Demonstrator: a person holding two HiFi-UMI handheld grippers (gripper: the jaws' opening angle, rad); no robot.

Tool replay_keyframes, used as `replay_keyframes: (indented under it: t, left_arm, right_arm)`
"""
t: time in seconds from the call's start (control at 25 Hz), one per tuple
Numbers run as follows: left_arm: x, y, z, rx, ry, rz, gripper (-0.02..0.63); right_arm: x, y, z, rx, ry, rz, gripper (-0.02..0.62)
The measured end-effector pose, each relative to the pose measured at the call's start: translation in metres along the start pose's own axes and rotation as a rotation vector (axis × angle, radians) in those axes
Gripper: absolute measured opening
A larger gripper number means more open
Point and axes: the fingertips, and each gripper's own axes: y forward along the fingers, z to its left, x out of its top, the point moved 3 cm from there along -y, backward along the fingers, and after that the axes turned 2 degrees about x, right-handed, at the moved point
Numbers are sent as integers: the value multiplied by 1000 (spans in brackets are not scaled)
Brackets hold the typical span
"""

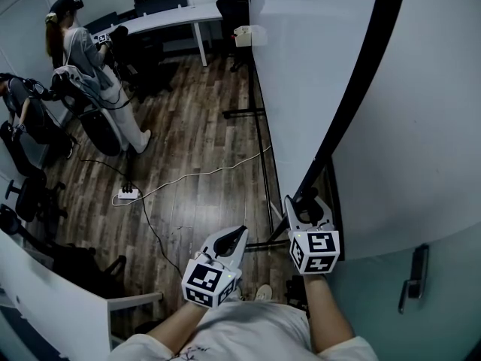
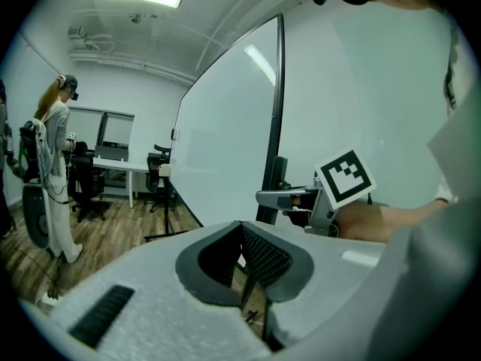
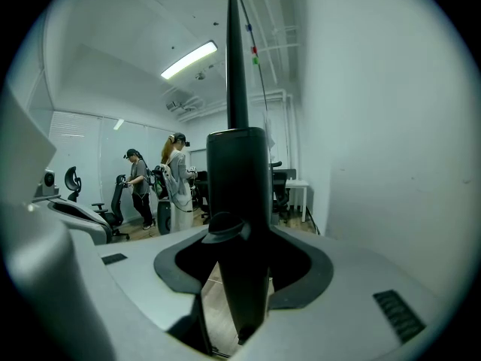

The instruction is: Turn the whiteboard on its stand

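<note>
The large whiteboard stands tilted at the right of the head view, edged by a black frame. My right gripper sits at the lower part of that frame. In the right gripper view the frame post stands between the jaws of my right gripper, with slivers of floor showing beside it, so the gripper is open around it. My left gripper hovers left of the board above the floor, shut and empty. In the left gripper view the left gripper points at the whiteboard and the right gripper.
The stand's black floor rails run under the board. A power strip and a white cable lie on the wood floor. A person stands at back left among office chairs. A white desk is behind; a door handle at right.
</note>
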Motion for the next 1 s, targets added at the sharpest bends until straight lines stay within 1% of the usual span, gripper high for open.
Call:
replay_keyframes:
  t: [0.4, 0.64, 1.0]
  left_arm:
    - [5, -4, -13, -15, -2, 7, 11]
    - [-10, -14, -26, -49, 8, 8, 11]
    - [-11, -23, -46, -106, 14, 14, 11]
  right_arm:
    - [3, -21, 0, 0, -6, 5, 189]
    - [-17, -54, 18, -3, 1, 6, 189]
    - [-24, -95, 37, -5, 0, 15, 189]
